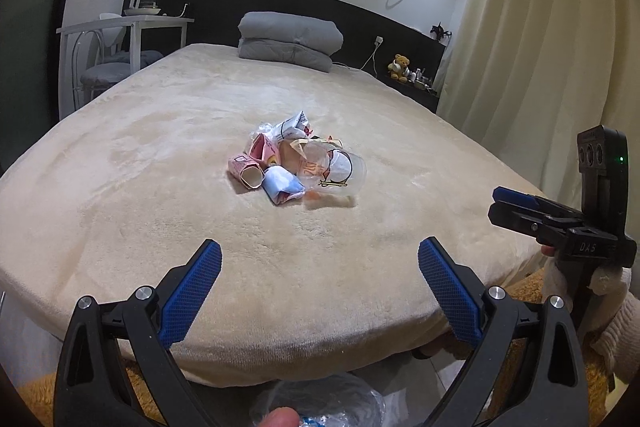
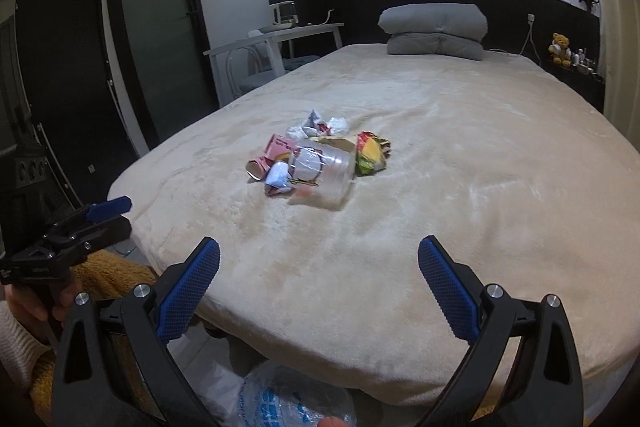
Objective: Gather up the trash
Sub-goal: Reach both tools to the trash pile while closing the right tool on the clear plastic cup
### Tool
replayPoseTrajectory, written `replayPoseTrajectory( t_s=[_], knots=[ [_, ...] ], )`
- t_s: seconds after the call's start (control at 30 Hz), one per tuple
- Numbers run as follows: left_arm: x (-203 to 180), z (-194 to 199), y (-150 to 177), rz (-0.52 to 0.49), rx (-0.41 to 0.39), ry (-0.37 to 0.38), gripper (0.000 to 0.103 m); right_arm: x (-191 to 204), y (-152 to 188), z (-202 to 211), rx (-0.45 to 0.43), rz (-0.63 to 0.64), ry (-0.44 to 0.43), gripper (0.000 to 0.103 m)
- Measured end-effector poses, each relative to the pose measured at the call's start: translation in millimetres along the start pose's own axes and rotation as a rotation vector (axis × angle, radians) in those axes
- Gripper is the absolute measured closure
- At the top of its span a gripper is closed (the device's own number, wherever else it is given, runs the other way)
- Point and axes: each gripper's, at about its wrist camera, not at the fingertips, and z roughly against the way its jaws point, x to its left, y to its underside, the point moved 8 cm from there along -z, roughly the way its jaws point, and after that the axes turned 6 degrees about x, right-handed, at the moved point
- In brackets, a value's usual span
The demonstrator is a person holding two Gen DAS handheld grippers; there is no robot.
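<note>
A small pile of trash (image 1: 294,161) lies in the middle of the cream bed (image 1: 160,155): a clear plastic cup (image 1: 336,169), pink cartons (image 1: 252,163), crumpled wrappers. It also shows in the right wrist view (image 2: 316,163), with a colourful snack bag (image 2: 370,153). My left gripper (image 1: 320,263) is open and empty, near the bed's front edge, short of the pile. My right gripper (image 2: 320,261) is open and empty too, beside it; it shows in the left view (image 1: 516,203). A clear plastic bag (image 2: 292,399) lies below both grippers.
A folded grey duvet (image 1: 290,41) sits at the head of the bed. A white table with chairs (image 1: 120,39) stands at the left. A teddy bear (image 1: 400,67) sits on the right shelf. Cream curtains (image 1: 540,47) hang at the right.
</note>
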Motion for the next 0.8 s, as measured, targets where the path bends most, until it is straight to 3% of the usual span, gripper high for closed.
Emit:
replayPoseTrajectory(
  t_s=[0.3,0.47,0.63,0.77,0.8],
  knots=[
    [35.1,-37.1,-45.1,0.153,0.067,0.118,0.007,-0.5,-50.6,-71.4,0.107,-0.025,-0.042,0.005],
    [66.3,-79.3,-61.8,0.277,0.152,0.139,0.007,-5.7,-54.9,-116.2,0.209,-0.063,-0.010,0.005],
    [94.6,-119.8,-65.8,0.391,0.228,0.156,0.008,-18.5,-56.3,-153.6,0.289,-0.171,-0.034,0.005],
    [91.0,-152.6,-64.7,0.402,0.324,0.284,0.008,-23.1,-58.9,-170.1,0.345,-0.249,-0.104,0.005],
    [93.2,-158.0,-65.9,0.391,0.329,0.262,0.008,-23.9,-61.0,-171.0,0.344,-0.249,-0.101,0.005]
  ],
)
